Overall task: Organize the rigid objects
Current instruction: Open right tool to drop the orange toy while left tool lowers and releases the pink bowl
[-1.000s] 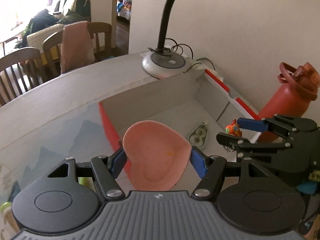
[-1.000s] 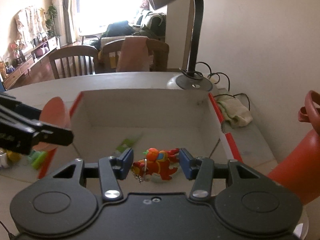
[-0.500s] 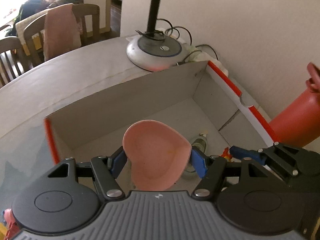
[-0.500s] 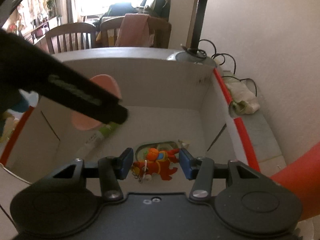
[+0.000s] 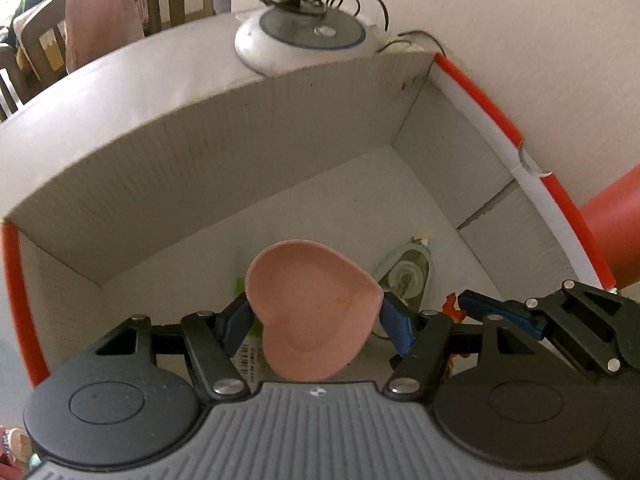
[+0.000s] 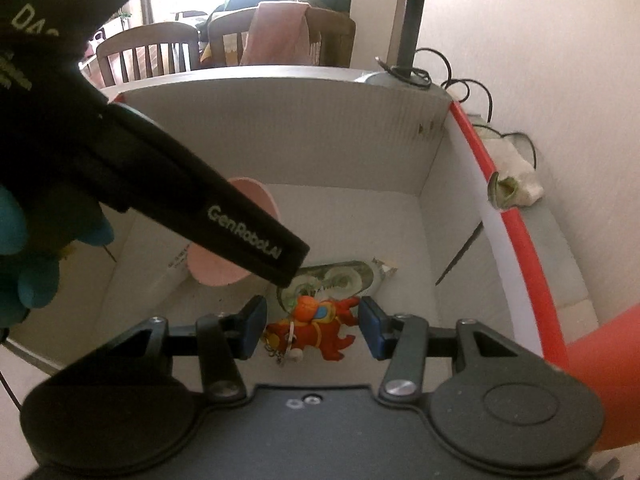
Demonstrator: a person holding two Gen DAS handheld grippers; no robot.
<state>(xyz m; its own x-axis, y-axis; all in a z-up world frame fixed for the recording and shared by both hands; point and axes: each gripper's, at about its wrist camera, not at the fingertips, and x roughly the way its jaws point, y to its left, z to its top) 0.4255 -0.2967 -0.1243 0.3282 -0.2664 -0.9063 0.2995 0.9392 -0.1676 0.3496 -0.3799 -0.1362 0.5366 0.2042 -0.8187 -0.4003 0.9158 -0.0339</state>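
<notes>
My left gripper (image 5: 314, 320) is shut on a pink heart-shaped dish (image 5: 312, 312) and holds it low inside the white cardboard box (image 5: 200, 168). The dish also shows in the right wrist view (image 6: 224, 272), partly behind the left gripper's body (image 6: 160, 184). My right gripper (image 6: 312, 328) holds a red-orange toy keychain (image 6: 316, 328) between its fingers, just above the box floor. A clear correction-tape dispenser (image 5: 404, 280) lies on the box floor; it also shows in the right wrist view (image 6: 340, 280). A white tube with a barcode (image 5: 246, 354) lies under the dish.
The box has red-edged flaps (image 5: 500, 116). A lamp base (image 5: 304, 40) with cables stands behind the box. An orange-red bottle (image 5: 616, 232) stands right of the box by the wall. A crumpled cloth (image 6: 516, 184) lies beside the box. Chairs (image 6: 152, 52) stand beyond the table.
Both grippers have moved forward and down into the box with their objects. The left gripper's body now crosses the right wrist view.
</notes>
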